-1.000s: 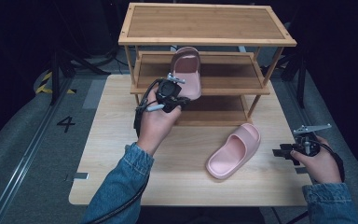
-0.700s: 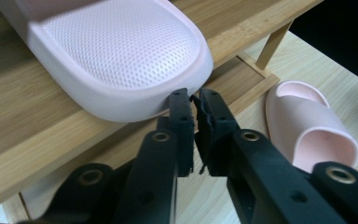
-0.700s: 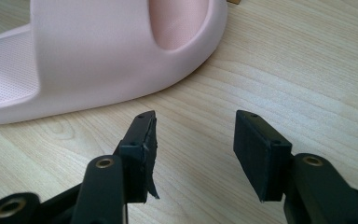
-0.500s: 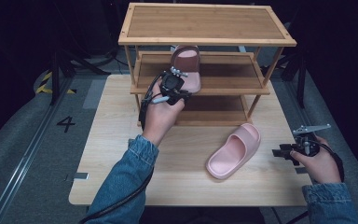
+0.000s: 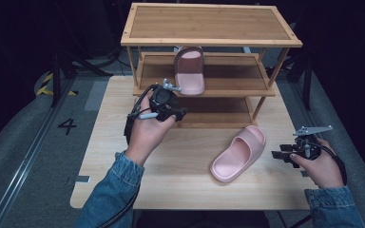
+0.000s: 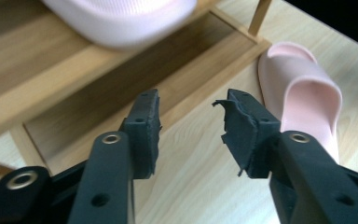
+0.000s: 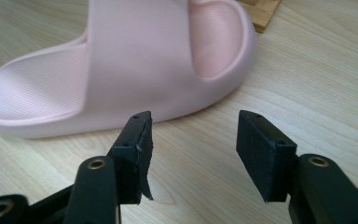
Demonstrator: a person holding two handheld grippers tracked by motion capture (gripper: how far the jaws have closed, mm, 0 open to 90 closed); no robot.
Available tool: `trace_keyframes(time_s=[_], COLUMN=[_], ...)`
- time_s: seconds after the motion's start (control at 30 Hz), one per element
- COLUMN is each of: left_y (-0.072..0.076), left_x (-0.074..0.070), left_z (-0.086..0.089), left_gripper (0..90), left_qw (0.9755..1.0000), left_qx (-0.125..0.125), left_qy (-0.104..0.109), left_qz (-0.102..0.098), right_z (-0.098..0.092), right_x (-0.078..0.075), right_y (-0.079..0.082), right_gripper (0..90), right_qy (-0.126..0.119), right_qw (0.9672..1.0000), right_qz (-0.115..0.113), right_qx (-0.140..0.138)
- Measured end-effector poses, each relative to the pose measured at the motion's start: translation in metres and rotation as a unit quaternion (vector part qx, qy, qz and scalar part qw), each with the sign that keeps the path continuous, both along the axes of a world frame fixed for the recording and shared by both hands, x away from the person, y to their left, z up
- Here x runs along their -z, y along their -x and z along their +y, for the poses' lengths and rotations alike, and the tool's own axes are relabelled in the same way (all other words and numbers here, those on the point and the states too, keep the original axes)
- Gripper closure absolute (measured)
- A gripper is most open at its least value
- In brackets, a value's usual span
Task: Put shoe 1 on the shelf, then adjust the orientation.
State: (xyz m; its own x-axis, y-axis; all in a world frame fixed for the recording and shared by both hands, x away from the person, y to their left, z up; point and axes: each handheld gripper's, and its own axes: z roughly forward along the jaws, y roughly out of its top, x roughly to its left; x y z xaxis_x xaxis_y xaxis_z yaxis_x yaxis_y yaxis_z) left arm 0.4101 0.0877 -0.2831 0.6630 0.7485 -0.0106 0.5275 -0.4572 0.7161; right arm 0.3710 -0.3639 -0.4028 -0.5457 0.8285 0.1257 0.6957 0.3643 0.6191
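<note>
Nearest to us, the right claw (image 5: 280, 155) rested low over the right side of the light wooden worktop (image 5: 123, 190), held in the right hand (image 5: 321, 164), its jaws spread wide with nothing between them. In the right gripper view that claw (image 7: 193, 149) faced the side of a pink slide sandal (image 7: 121, 65), which lay flat on its sole just beyond the tips, apart from them. From above we saw this sandal (image 5: 240, 153) lying aslant on the worktop, right of centre, its toe end close to the foot of the bamboo shoe rack (image 5: 209, 23). Farther in, the left hand (image 5: 147, 130) carried the left claw (image 5: 179, 111) before the rack's lower levels; its jaws had just been opening and stood apart, empty, as the left gripper view (image 6: 191, 130) showed, with bare worktop and the rack's bottom shelf (image 6: 121, 88) beyond them. Farthest back, a second pink slide sandal (image 5: 189, 70) sat on the rack's middle shelf (image 5: 233, 76), left of its centre, lying lengthwise front to back, its near end by the shelf's front edge. The left claw hung just below and in front of that sandal, not touching it.
</note>
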Motion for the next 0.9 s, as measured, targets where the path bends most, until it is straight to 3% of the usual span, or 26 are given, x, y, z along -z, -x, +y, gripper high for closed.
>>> trace_keyframes(time_s=[0.2, 0.37, 0.43, 0.47, 0.5, 0.63, 0.7, 0.83, 0.9], left_y=[0.017, 0.023, 0.025, 0.025, 0.026, 0.027, 0.028, 0.030, 0.030], left_x=[0.008, 0.031, 0.045, 0.045, 0.056, 0.067, 0.073, 0.078, 0.082], left_z=[0.022, 0.045, 0.056, 0.056, 0.063, 0.072, 0.076, 0.080, 0.083], left_gripper=[46.7, 42.1, 41.3, 40.9, 40.5, 39.0, 39.1, 39.1, 38.8], left_qw=[0.9999, 0.9994, 0.9989, 0.9989, 0.9985, 0.9980, 0.9972, 0.9966, 0.9962], left_qx=[-0.006, -0.025, -0.035, -0.035, -0.043, -0.055, -0.066, -0.068, -0.069], left_qy=[-0.009, -0.017, -0.018, -0.018, -0.016, -0.015, -0.022, -0.027, -0.029], left_qz=[0.003, 0.019, 0.025, 0.025, 0.031, 0.030, 0.030, 0.037, 0.044], right_z=[0.015, 0.037, 0.042, 0.044, 0.047, 0.050, 0.053, 0.066, 0.073], right_x=[-0.006, -0.009, -0.009, -0.009, -0.008, -0.006, -0.004, -0.007, -0.008], right_y=[0.005, 0.010, 0.011, 0.012, 0.012, 0.014, 0.015, 0.019, 0.019], right_gripper=[48.7, 47.8, 45.9, 45.1, 44.6, 45.1, 49.1, 57.7, 63.0], right_qy=[0.010, 0.016, 0.015, 0.013, 0.014, 0.018, 0.031, 0.016, 0.025], right_qw=[0.9999, 0.9993, 0.9993, 0.9994, 0.9995, 0.9994, 0.9987, 0.9971, 0.9961], right_qz=[-0.002, 0.008, 0.009, 0.013, 0.014, 0.023, 0.017, 0.030, 0.026], right_qx=[-0.014, -0.034, -0.033, -0.028, -0.026, -0.021, -0.035, -0.068, -0.080])
